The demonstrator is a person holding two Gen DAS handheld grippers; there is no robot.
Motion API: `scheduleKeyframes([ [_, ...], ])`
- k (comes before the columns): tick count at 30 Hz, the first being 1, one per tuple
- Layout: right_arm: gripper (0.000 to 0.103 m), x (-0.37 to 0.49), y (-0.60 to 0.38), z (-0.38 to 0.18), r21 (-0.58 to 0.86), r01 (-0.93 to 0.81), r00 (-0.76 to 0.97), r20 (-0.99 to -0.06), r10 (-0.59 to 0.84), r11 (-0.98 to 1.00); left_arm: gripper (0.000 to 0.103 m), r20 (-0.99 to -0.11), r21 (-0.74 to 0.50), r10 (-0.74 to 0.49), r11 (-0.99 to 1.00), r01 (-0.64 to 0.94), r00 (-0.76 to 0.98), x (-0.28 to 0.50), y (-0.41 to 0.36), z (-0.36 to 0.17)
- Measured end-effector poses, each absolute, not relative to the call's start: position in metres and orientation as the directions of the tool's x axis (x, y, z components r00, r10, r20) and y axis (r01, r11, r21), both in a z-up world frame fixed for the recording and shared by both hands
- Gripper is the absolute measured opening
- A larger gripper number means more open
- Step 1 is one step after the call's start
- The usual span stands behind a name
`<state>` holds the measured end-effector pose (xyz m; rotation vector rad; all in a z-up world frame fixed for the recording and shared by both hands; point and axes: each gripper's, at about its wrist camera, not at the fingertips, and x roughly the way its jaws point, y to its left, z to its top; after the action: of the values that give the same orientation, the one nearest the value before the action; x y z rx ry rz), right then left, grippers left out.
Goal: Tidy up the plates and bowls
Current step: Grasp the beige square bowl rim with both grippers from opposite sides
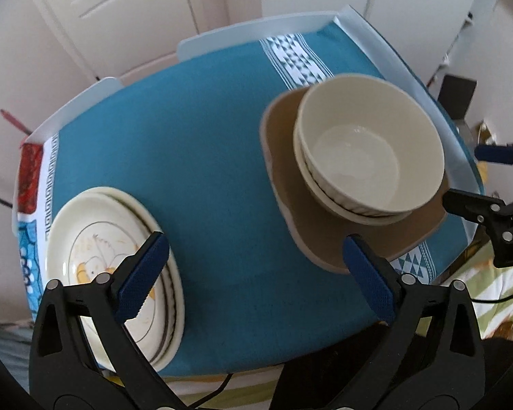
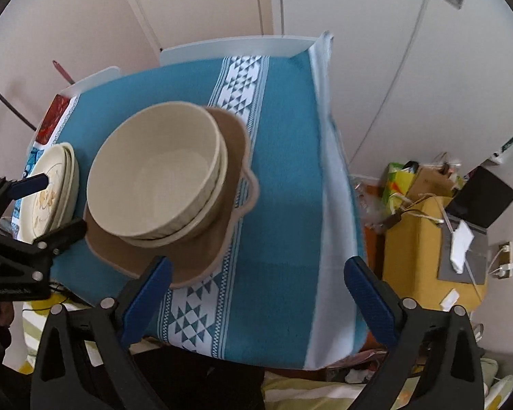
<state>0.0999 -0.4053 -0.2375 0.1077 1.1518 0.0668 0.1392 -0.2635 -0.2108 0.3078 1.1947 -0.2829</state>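
Nested cream bowls sit on a brown mat at the right of the blue-clothed table. A stack of cream plates with a duck picture lies at the front left. My left gripper is open and empty above the cloth, its left finger over the plates' edge. In the right wrist view the bowls, the mat and the plates show at left. My right gripper is open and empty over the cloth, right of the mat.
The white tray rim edges the table's far side. White cupboard doors stand behind. A yellow box with clutter sits on the floor to the right of the table. Striped bedding lies below.
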Motion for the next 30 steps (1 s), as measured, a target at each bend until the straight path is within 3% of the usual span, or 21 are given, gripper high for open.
scheduleKeyframes([
  [3, 0.093, 0.107, -0.401, -0.243, 0.113, -0.018, 0.37, -0.922, 0.111, 0.993, 0.097, -0.952, 0.094, -0.038, 0.907, 0.41, 0.303, 0.143, -0.271, -0.219],
  [5, 0.08, 0.112, -0.399, -0.249, 0.108, -0.037, 0.336, -0.935, 0.115, 0.993, 0.093, -0.958, 0.088, -0.04, 0.901, 0.425, 0.284, 0.145, -0.272, -0.223],
  [9, 0.064, 0.123, -0.395, -0.257, 0.122, -0.066, 0.291, -0.947, 0.136, 0.99, 0.081, -0.963, 0.086, -0.042, 0.887, 0.453, 0.266, 0.15, -0.276, -0.23],
  [14, 0.049, 0.132, -0.387, -0.265, 0.134, -0.101, 0.262, -0.952, 0.156, 0.986, 0.054, -0.972, 0.046, -0.072, 0.874, 0.484, 0.224, 0.156, -0.284, -0.24],
  [17, 0.045, 0.133, -0.388, -0.271, 0.16, -0.101, 0.266, -0.947, 0.182, 0.982, 0.035, -0.973, 0.018, -0.099, 0.868, 0.497, 0.208, 0.159, -0.29, -0.248],
  [20, 0.033, 0.136, -0.388, -0.278, 0.212, -0.104, 0.263, -0.936, 0.232, 0.972, 0.03, -0.973, -0.032, -0.139, 0.87, 0.492, 0.183, 0.159, -0.293, -0.254],
  [25, 0.022, 0.139, -0.376, -0.28, 0.183, -0.154, 0.271, -0.937, 0.219, 0.971, 0.025, -0.969, -0.035, -0.149, 0.874, 0.484, 0.199, 0.157, -0.295, -0.253],
  [30, 0.017, 0.138, -0.379, -0.281, 0.178, -0.173, 0.277, -0.935, 0.222, 0.969, 0.02, -0.972, -0.043, -0.135, 0.907, 0.419, 0.193, 0.164, -0.284, -0.25],
])
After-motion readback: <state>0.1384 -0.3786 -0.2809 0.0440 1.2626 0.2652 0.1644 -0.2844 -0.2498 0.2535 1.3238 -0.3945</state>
